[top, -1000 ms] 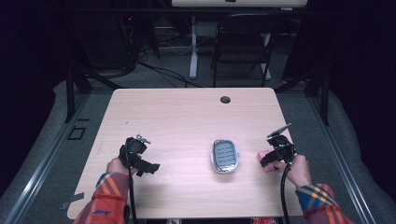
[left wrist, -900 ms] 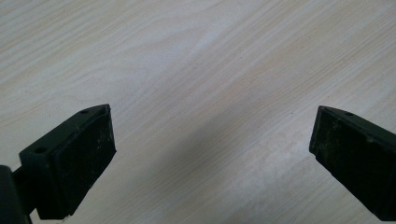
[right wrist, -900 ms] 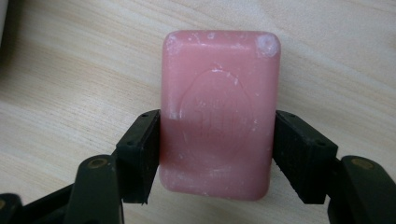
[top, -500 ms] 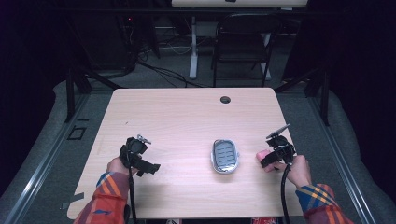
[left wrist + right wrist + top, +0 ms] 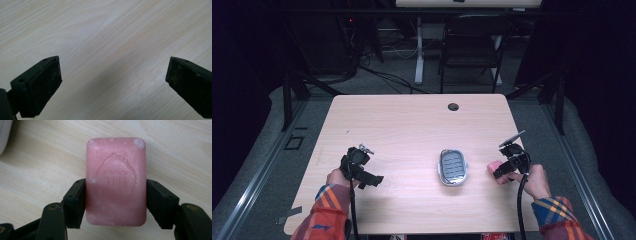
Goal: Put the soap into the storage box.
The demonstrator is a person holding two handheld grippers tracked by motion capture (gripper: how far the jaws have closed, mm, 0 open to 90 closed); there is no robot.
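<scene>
You are gripping the pink bar of soap (image 5: pixel 115 181) with your right hand-held gripper (image 5: pixel 115 202); its 2 jaws have just been closing and are now pressing on the bar's long sides. The soap (image 5: pixel 495 168) is lying flat on the bench (image 5: pixel 412 125) near its right edge, just to the right of the grey soap dish (image 5: pixel 453 167). Your left hand-held gripper (image 5: pixel 362 170) is resting over the left part of the bench, well apart from the soap dish, its jaws standing wide open with bare wood between them.
</scene>
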